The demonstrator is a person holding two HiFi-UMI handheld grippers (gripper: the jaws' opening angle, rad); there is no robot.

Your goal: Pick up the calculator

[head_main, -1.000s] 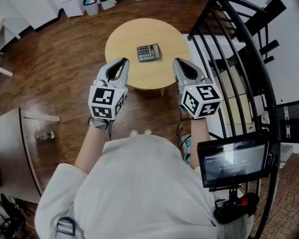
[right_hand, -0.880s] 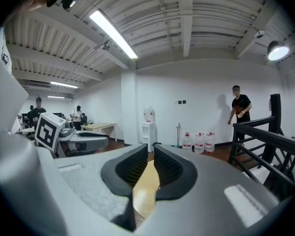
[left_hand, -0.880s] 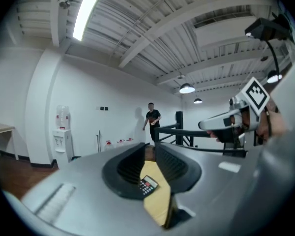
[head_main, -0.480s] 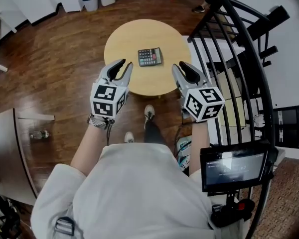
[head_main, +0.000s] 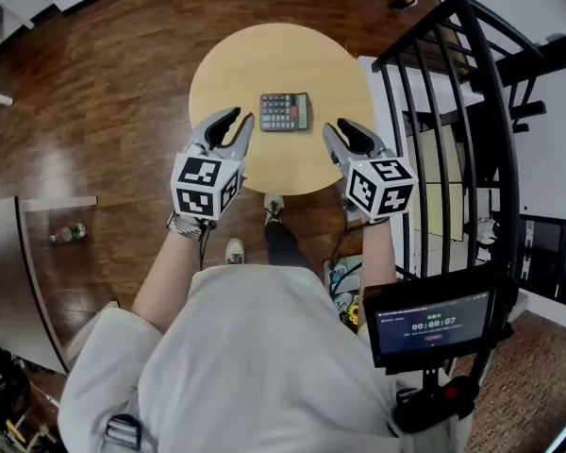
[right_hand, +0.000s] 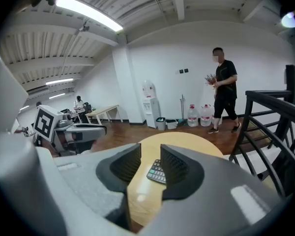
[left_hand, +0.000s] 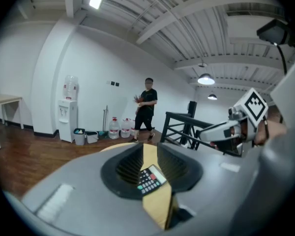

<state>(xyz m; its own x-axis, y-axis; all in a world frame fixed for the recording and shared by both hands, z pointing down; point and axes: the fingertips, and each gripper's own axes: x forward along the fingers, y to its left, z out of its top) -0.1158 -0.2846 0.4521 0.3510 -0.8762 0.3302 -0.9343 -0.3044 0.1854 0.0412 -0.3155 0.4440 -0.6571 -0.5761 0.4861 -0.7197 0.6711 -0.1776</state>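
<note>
Your left claw [head_main: 238, 119] and right claw [head_main: 340, 125], both just opening and empty, flank the calculator [head_main: 284, 111] slightly ahead, above the round desk's [head_main: 264, 59] near edge; a railing [head_main: 434, 111] stands close outside the right claw.

We read this as an open-plan office or studio. The round table [head_main: 264, 64] stands on a wood plank floor [head_main: 104, 92]. Beyond the table, a water dispenser [left_hand: 69, 109] and spare water bottles [left_hand: 114, 129] line a white wall. A black railing [right_hand: 273, 94] stands just right of the table, and a strip light [right_hand: 88, 14] hangs above it.
</note>
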